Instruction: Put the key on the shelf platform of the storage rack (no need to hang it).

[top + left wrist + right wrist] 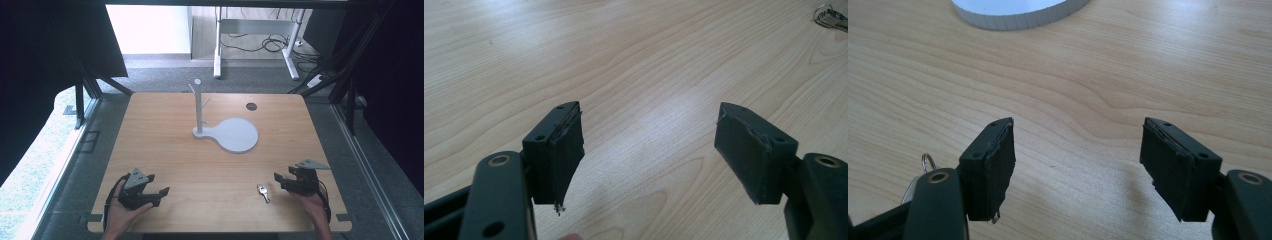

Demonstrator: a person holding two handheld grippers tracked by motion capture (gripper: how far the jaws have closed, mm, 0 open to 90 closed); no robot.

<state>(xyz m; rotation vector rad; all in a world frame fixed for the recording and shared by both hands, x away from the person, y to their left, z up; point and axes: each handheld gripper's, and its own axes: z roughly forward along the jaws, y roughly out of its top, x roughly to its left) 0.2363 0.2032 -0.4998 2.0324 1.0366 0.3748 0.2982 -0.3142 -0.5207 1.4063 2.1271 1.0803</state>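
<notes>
A small bunch of keys lies on the wooden table near the front, right of centre. A white stand rises at mid-table: a thin post with side pegs on a round flat base. My left gripper rests at the front left, open and empty; its own view has the keys far off at the top right. My right gripper sits just right of the keys, open and empty. In its view a key ring peeks out beside the left jaw, with the base's rim ahead.
A dark round hole is set in the table behind the stand. Black frame struts flank both sides of the table. A desk's white legs and cables stand on the floor beyond the far edge.
</notes>
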